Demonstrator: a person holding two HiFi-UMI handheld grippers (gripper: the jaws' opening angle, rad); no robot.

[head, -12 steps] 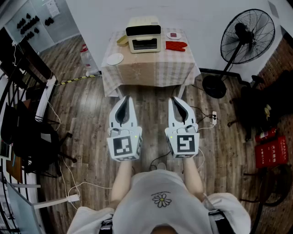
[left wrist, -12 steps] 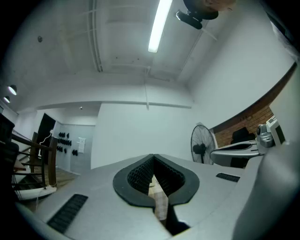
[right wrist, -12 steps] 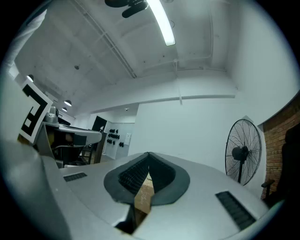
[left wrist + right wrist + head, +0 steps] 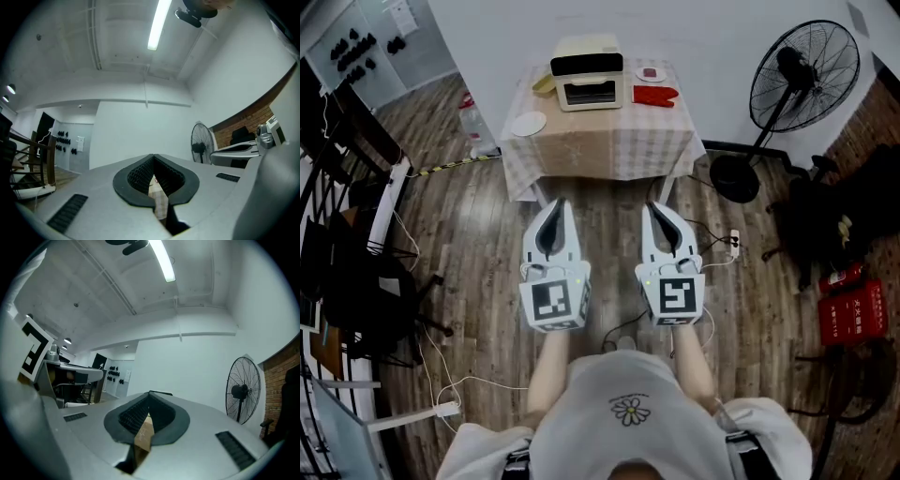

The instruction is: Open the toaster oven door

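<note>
The toaster oven [image 4: 589,82] stood on the table [image 4: 600,150] toward its 12 o'clock edge, with its door [image 4: 591,93] apparently closed. The left gripper [image 4: 558,202] and right gripper [image 4: 659,206] were well apart from it at 6 o'clock, each pressed together on nothing. Judgement: the door is stiff, hinged and light, and its glass is fragile. Take hold at the top edge; the handle was too small to discern.

head camera looks steeply down; gripper cameras apparently share the fan [image 4: 243,391].
</note>
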